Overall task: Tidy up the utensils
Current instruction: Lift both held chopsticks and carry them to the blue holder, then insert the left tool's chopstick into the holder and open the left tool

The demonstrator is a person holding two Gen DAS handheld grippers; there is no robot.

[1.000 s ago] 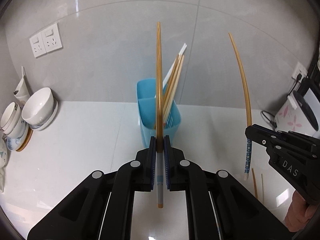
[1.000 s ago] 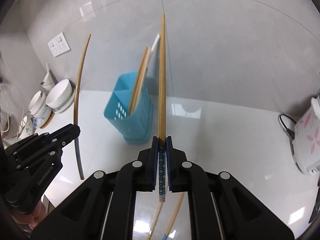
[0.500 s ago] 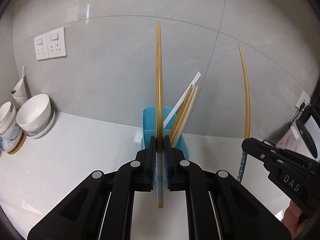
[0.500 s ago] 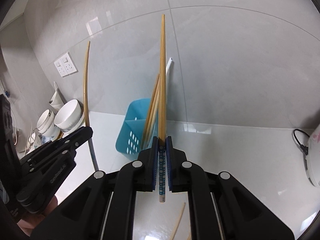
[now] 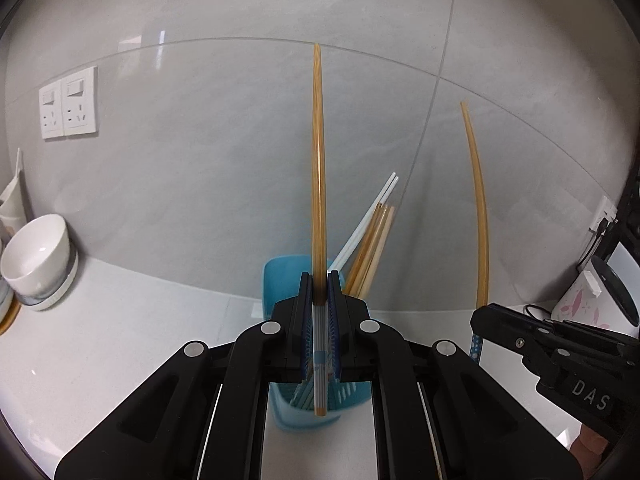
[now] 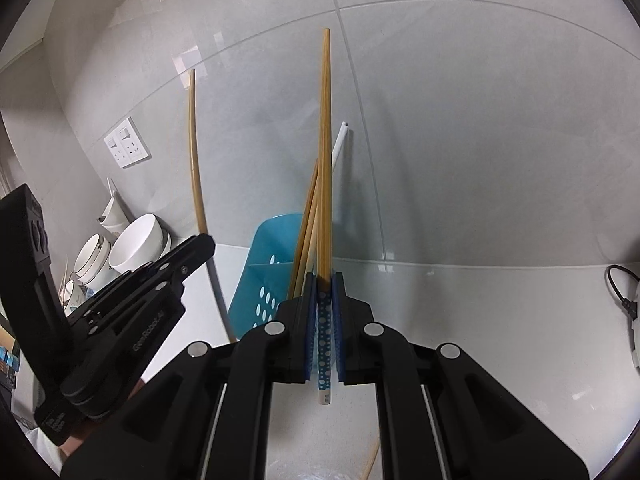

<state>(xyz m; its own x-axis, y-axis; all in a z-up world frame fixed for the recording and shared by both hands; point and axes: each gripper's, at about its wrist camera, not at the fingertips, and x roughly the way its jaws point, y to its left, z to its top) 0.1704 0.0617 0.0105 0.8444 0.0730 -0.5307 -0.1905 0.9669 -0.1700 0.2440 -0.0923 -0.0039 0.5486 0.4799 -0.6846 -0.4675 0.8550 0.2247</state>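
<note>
white counter [image 5: 120,340] | grey tile wall [image 5: 200,140] | wall sockets [image 5: 69,103]

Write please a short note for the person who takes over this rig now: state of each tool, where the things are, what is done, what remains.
Left tool: shut on a striped-end chopstick, tip up.
Right tool: shut on a dotted-end chopstick, tip up.
Blue holder stands on the counter by the wall, just ahead of both tools.
Done: several chopsticks already lean in the holder.
Left: put both held chopsticks in; at least one loose stick lies on the counter near the right tool.
</note>
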